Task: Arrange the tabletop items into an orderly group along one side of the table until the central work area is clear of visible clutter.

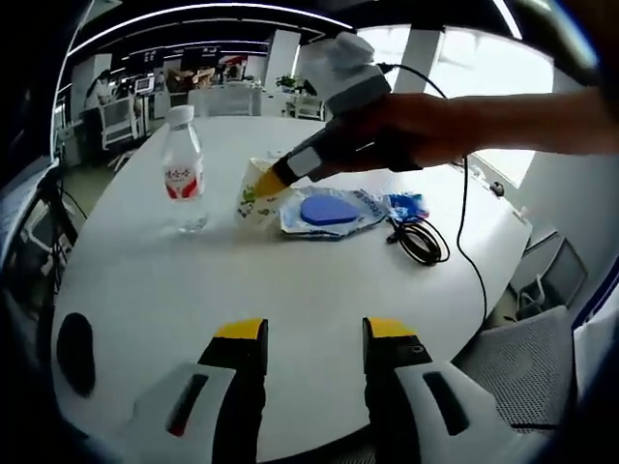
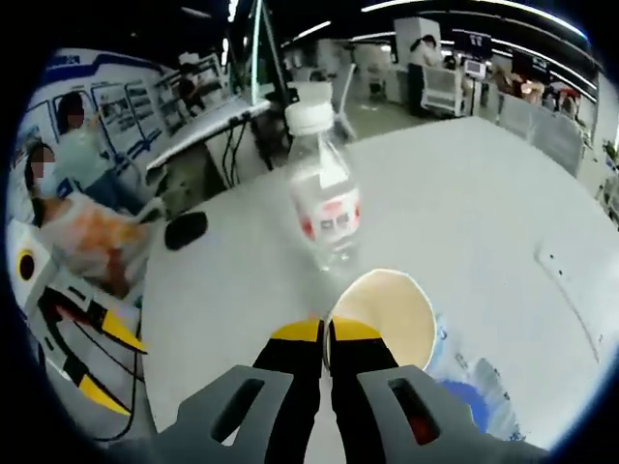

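A paper cup [image 1: 253,196] with green print stands mid-table, and its open mouth [image 2: 387,314] faces the right gripper view. My right gripper [image 2: 325,332] is shut on the cup's rim; it reaches in from the right [image 1: 274,181], held by a hand. A clear water bottle [image 1: 182,169] with a red label stands just left of the cup [image 2: 324,198]. Next to the cup lies a blue item in a clear wrapper [image 1: 330,211] [image 2: 474,398]. My left gripper [image 1: 314,332] hovers open over the near table edge, empty, and appears at the left [image 2: 111,362].
A small blue wrapper [image 1: 406,205] and a coiled black cable [image 1: 422,242] lie right of the package. A black oval object [image 1: 75,350] [image 2: 184,229] sits near the white table's [image 1: 309,280] left edge. A grey chair [image 1: 527,362] stands at the right. People sit beyond the table [image 2: 82,155].
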A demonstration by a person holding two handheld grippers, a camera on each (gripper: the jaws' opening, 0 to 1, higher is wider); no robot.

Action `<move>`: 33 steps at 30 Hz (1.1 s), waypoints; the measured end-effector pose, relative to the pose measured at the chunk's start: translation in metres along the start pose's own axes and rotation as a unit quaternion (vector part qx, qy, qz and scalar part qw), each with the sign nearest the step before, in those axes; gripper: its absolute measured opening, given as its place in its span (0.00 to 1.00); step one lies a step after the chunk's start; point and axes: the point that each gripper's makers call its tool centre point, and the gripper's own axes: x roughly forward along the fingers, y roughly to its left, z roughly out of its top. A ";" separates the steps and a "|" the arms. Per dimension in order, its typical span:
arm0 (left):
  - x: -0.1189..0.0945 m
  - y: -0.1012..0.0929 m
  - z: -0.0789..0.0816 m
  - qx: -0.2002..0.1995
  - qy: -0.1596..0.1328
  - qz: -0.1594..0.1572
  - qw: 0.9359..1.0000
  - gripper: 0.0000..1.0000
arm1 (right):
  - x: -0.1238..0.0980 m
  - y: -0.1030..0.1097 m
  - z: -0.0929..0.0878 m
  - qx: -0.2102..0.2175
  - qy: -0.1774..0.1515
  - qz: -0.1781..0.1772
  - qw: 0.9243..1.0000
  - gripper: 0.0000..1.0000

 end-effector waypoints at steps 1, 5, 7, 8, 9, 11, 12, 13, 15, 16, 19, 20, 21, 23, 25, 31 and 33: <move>0.000 0.000 -0.001 0.000 0.000 0.001 1.000 0.38 | 0.001 0.001 0.000 -0.010 0.005 -0.001 1.000 0.00; 0.000 0.001 -0.002 -0.005 0.001 0.000 1.000 0.38 | 0.008 -0.003 -0.004 -0.050 0.029 -0.009 0.998 0.00; 0.000 0.003 -0.001 -0.007 -0.001 0.002 1.000 0.38 | 0.012 -0.001 -0.002 -0.062 0.035 -0.010 0.997 0.00; -0.001 0.004 0.000 -0.008 -0.002 0.003 1.000 0.38 | 0.012 0.001 0.000 -0.065 0.035 -0.011 0.997 0.00; -0.001 0.005 0.001 -0.010 -0.003 0.004 1.000 0.38 | 0.012 0.002 0.000 -0.068 0.037 -0.011 0.997 0.00; -0.001 0.008 0.000 -0.011 -0.003 0.005 1.000 0.38 | 0.013 0.004 0.002 -0.075 0.039 -0.015 0.996 0.00; -0.001 0.009 0.000 -0.011 -0.003 0.006 1.000 0.38 | 0.014 0.002 0.001 -0.084 0.045 -0.018 0.995 0.00; -0.001 0.010 0.000 -0.011 -0.004 0.006 1.000 0.38 | 0.015 0.001 0.002 -0.089 0.047 -0.020 0.995 0.00; -0.001 0.011 0.000 -0.013 -0.004 0.007 1.000 0.38 | 0.018 0.000 0.003 -0.099 0.053 -0.021 0.993 0.00; -0.001 0.012 -0.001 -0.014 -0.004 0.008 1.000 0.38 | 0.019 0.000 0.003 -0.103 0.055 -0.021 0.993 0.00; -0.001 0.011 0.000 -0.015 -0.003 0.008 1.000 0.38 | 0.024 -0.002 0.006 -0.097 0.057 -0.020 0.993 0.01; -0.001 0.011 0.000 -0.015 -0.003 0.008 1.000 0.38 | 0.024 -0.002 0.006 -0.100 0.057 -0.018 0.993 0.02; -0.001 0.011 -0.001 -0.017 -0.003 0.008 1.000 0.38 | 0.023 -0.002 0.006 -0.099 0.057 -0.019 0.993 0.02; 0.000 0.012 -0.002 -0.018 -0.004 0.009 1.000 0.38 | 0.024 -0.004 0.006 -0.100 0.055 -0.017 0.993 0.04; 0.001 0.012 -0.003 -0.020 -0.003 0.008 1.000 0.38 | 0.023 -0.004 0.005 -0.101 0.056 -0.018 0.993 0.06; 0.003 0.012 -0.006 -0.019 0.000 0.005 1.000 0.38 | 0.022 -0.008 0.005 -0.098 0.053 -0.018 0.994 0.09; 0.002 0.012 -0.005 -0.020 -0.001 0.006 1.000 0.38 | 0.019 -0.006 0.004 -0.098 0.050 -0.018 0.994 0.09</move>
